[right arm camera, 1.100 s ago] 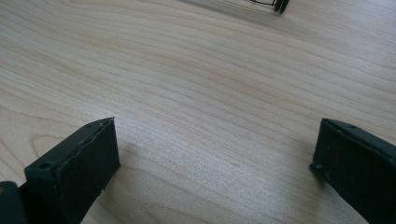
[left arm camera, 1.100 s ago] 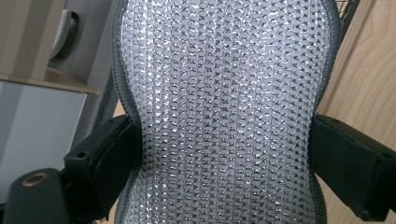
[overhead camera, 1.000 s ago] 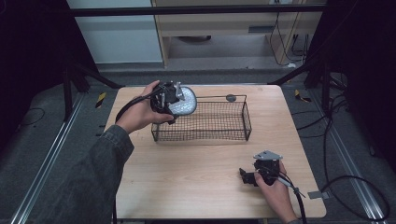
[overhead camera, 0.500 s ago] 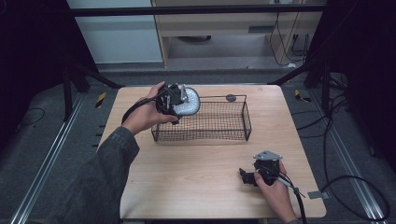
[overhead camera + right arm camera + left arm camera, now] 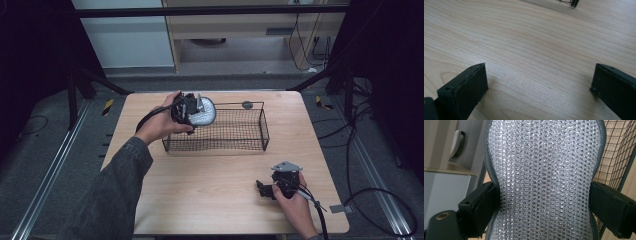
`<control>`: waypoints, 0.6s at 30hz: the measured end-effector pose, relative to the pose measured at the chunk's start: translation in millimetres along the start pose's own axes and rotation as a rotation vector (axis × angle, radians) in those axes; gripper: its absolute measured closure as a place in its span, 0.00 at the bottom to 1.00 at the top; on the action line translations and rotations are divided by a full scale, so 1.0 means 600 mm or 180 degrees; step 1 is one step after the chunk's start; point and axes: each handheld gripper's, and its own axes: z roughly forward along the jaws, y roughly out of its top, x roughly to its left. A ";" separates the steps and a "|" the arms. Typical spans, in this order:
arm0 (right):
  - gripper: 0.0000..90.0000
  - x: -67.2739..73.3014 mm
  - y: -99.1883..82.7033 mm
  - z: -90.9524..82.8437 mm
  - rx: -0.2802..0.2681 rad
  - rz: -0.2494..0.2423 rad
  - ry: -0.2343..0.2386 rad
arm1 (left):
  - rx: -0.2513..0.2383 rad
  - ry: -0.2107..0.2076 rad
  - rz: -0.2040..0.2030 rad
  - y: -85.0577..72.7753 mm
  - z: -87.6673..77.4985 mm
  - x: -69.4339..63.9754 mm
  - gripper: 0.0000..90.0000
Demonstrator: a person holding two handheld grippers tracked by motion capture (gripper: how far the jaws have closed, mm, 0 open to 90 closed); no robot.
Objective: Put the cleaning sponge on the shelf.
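Your left tongs (image 5: 194, 111) are clamped on the silver mesh pad (image 5: 204, 112), one jaw pressing each of its long grey-trimmed edges, as the left gripper view shows up close on the pad (image 5: 544, 180). In the high view the pad hangs over the wire basket (image 5: 235, 148) at its 9 o'clock end, tilted, just above the rim and not yet down on the basket floor (whether it brushes the wire there, I cannot tell). So by my reading the pick-up is done and the carry is nearly over; what is left is lowering the pad inside the walls, letting go, and drawing your hand clear. The basket sits toward 12 o'clock on the table (image 5: 215, 200). Your right tongs (image 5: 261, 188) rest at about 5 o'clock on the table, jaws spread wide with nothing but bare wood between them.
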 end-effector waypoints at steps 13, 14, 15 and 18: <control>0.01 0.000 0.000 0.000 -0.0004 -0.0003 -0.0002 | 0.0013 -0.0087 -0.0041 -0.019 0.029 0.013 0.11; 0.01 0.000 0.000 0.000 -0.0002 0.0003 -0.0006 | -0.0012 -0.0101 -0.0074 -0.021 0.030 0.013 0.11; 0.01 0.001 0.000 0.000 -0.0002 0.0005 -0.0006 | -0.0014 -0.0106 -0.0065 -0.023 0.031 0.013 0.11; 0.01 0.001 0.000 0.000 -0.0002 0.0005 -0.0007 | -0.0009 -0.0131 -0.0093 -0.028 0.037 0.010 0.11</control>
